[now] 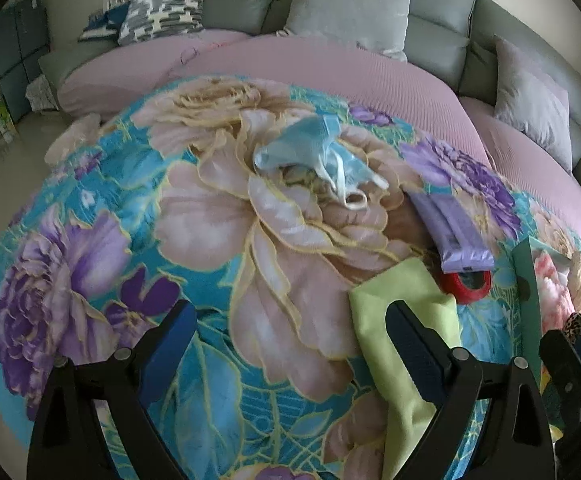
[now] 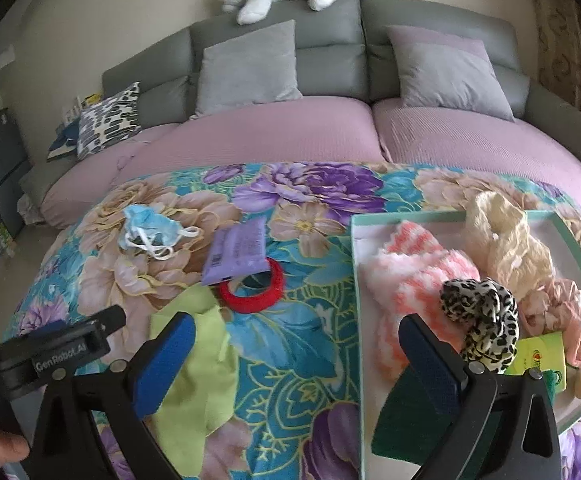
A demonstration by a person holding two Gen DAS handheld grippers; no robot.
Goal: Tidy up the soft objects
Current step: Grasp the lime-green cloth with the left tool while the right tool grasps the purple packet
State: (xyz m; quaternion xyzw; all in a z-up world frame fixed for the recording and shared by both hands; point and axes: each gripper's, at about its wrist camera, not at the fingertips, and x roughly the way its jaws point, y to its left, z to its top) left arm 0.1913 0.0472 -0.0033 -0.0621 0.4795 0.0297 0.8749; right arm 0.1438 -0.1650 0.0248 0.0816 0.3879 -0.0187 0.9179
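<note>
Both my tools stand apart and empty; the green cloth [image 1: 406, 332] lies on the bed directly under my left tool [image 1: 290, 344], long axis running away from it, nearer than my right tool [image 2: 296, 354].

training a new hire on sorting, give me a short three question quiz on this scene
1. True or false: the crumpled light blue face mask lies inside the shallow mint-rimmed tray.
2. Which item partly covers the red tape roll? A) lime green cloth B) flat purple packet C) leopard-print scrunchie
3. Fill in: both the left gripper and the right gripper are ____.

Key: 1 false, it lies on the floral blanket; 2 B; 3 open, holding nothing.
</note>
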